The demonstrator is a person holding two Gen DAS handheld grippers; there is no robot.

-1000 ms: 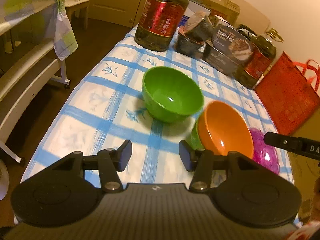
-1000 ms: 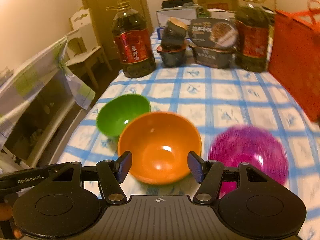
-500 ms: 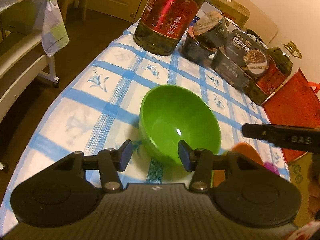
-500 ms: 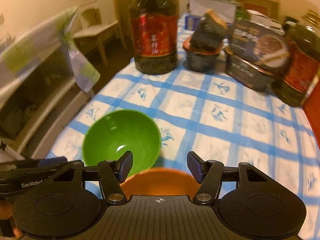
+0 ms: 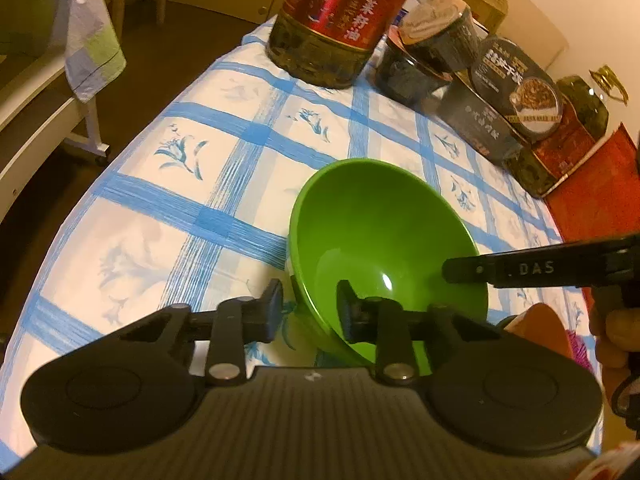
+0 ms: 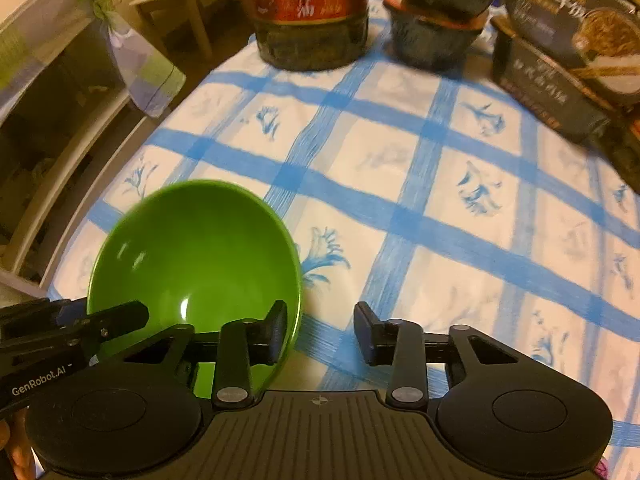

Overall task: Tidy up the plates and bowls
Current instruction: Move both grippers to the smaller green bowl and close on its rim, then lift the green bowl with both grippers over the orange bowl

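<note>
A green bowl stands on the blue-checked tablecloth; it also shows in the right wrist view. My left gripper is open, its jaws straddling the bowl's near-left rim without closing on it. My right gripper is open, its left finger over the bowl's right rim; its finger reaches over the bowl from the right in the left wrist view. The orange bowl peeks out at the lower right, with a bit of the purple dish behind it.
A large oil bottle stands at the table's far end, with dark food tubs, boxed food, a second oil bottle and a red bag along the right. A white bench and chair stand left of the table.
Both grippers have moved forward and down to the green bowl. The orange bowl and purple dish have slipped out of the right wrist view and to the left view's edge.
</note>
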